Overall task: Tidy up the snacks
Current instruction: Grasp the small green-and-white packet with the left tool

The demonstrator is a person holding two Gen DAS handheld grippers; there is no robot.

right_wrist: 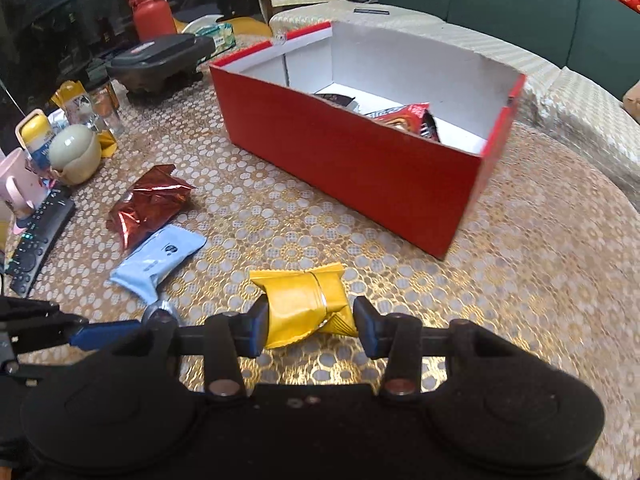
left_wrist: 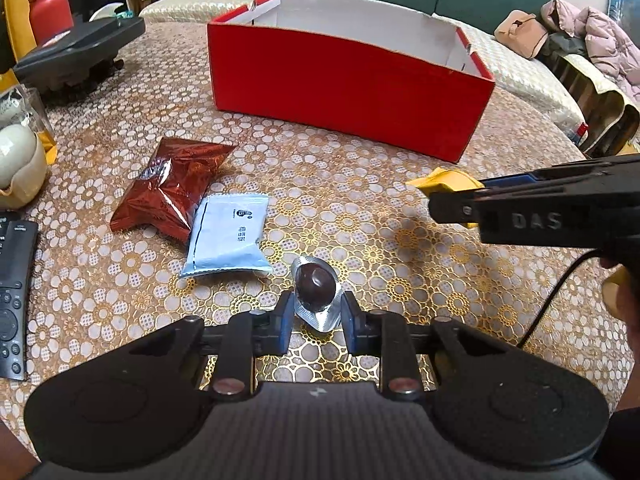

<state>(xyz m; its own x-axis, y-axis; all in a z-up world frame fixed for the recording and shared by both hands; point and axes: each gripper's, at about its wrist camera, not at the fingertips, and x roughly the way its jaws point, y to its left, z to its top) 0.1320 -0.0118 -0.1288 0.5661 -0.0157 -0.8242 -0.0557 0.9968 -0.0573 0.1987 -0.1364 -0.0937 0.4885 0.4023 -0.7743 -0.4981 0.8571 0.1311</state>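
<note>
Each black hand-held gripper has blue pads and silver screws.

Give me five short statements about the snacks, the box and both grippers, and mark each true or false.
1. The right gripper grips a yellow packet. True.
2. The left gripper is closing on a blue packet. False: a foil-wrapped chocolate sits between its fingers; the blue packet lies on the table.
3. The red box is empty. False: snack packets already lie inside.
4. The shiny red packet lies outside the box. True.
5. The red packet and blue packet lie far apart. False: they touch.
</note>
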